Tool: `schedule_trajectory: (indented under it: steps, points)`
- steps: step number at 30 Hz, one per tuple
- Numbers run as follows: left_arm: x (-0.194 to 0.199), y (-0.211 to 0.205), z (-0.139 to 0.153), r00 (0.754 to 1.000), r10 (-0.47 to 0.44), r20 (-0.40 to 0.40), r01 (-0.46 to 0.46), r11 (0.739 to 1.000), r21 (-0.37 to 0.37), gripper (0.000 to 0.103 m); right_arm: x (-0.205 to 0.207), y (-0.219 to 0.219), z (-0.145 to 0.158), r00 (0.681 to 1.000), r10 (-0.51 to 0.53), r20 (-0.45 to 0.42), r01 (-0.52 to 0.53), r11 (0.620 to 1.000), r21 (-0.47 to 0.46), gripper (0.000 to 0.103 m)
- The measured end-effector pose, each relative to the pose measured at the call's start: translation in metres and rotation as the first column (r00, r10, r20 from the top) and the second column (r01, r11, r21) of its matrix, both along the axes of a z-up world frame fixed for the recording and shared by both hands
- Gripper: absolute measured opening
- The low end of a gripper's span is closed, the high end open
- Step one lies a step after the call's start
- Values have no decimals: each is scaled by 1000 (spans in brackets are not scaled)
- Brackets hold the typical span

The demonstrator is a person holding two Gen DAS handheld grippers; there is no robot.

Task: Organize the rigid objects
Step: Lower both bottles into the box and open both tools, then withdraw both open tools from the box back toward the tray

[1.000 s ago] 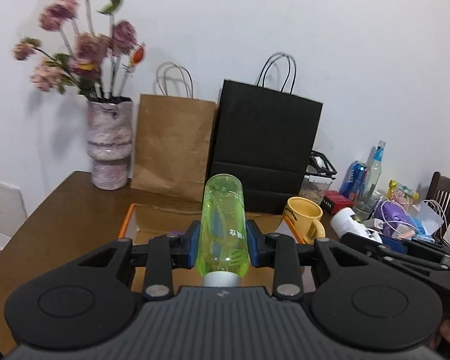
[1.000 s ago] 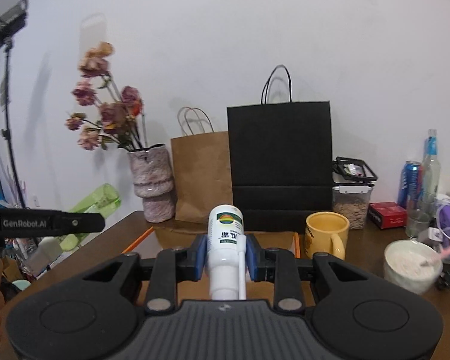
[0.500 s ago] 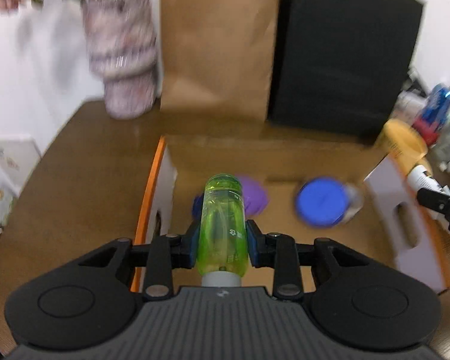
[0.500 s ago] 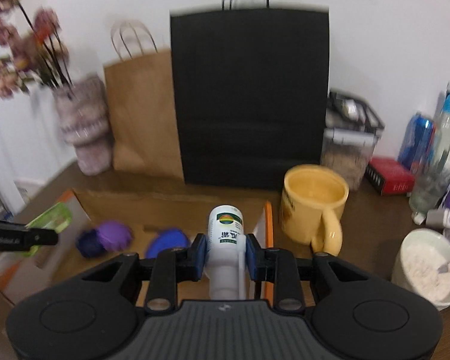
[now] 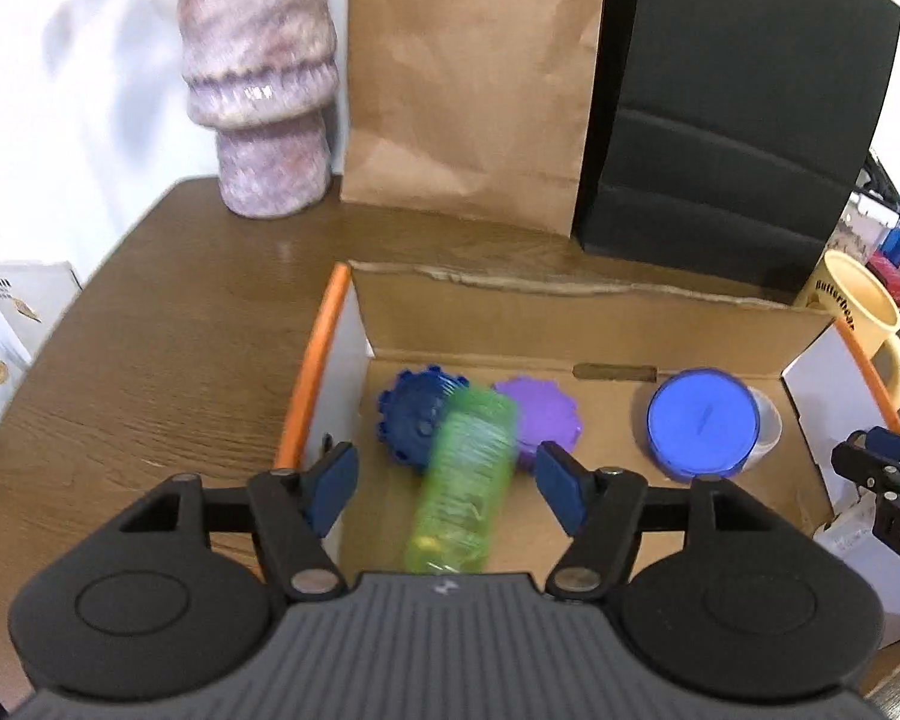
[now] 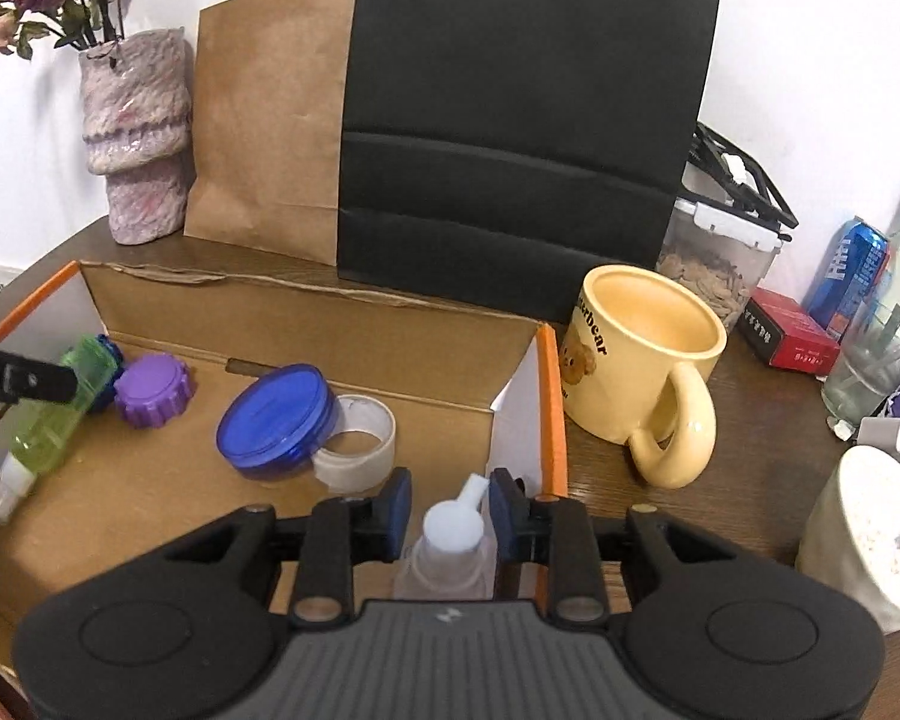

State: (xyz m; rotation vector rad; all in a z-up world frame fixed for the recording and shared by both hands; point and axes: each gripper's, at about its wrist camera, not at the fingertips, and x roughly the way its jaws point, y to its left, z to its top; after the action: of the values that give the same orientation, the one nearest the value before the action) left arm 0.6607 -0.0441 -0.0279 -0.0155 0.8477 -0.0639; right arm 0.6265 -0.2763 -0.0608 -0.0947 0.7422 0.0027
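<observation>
While the left gripper hangs over the box, its jaws have just been opening and stand wide; the green bottle lies blurred between them, touched by neither pad, near the purple lid. The right gripper has just been opening too, its pads just clear of the white bottle between them, by the box's right wall.

free: box floor front-centre | blocked: lids, tape roll mid-box; mug beside right wall
</observation>
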Motion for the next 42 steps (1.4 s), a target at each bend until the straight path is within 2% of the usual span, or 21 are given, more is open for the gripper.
schedule_trajectory:
  steps: [5,7,9,14,23,26,27,29,33,37,38,40,42]
  points:
    - [-21,14,30,999,30,24,-29,999,-39,75,-17,-8,33,999,9,43,-11,999,52,46]
    - [-32,19,44,998,34,48,-32,999,-39,80,-29,-8,51,997,15,72,-19,998,59,50]
    - [-45,23,57,997,35,68,-33,999,-36,83,-42,-8,67,995,17,95,-22,998,60,61]
    - [-78,32,87,994,43,101,-40,999,-35,87,-76,-4,101,992,36,119,-43,997,58,74]
    - [-139,34,110,987,-1,164,4,1000,-19,90,-129,3,118,989,57,133,-67,995,68,75]
    - [-164,36,111,982,16,189,-11,1000,-27,90,-156,4,117,978,76,197,-96,991,94,76]
    - [-179,38,111,974,16,224,-7,999,-40,91,-169,4,116,969,80,233,-106,989,101,78]
    - [-213,39,106,952,5,305,10,999,-48,99,-197,6,111,946,86,313,-118,989,86,83]
    - [-285,38,90,895,-36,445,50,999,-20,100,-260,12,94,894,94,438,-129,990,51,86]
    - [-358,44,71,790,-4,613,36,998,-41,102,-323,14,75,828,108,550,-177,982,74,88]
    - [-373,45,67,773,-7,634,36,999,-33,102,-338,15,71,815,106,570,-181,981,76,88]
    - [-397,45,58,761,-18,648,31,999,-9,102,-364,16,63,801,93,591,-180,980,89,88]
    - [-416,46,52,773,-15,634,25,1000,-7,102,-383,17,57,804,76,590,-173,979,110,88]
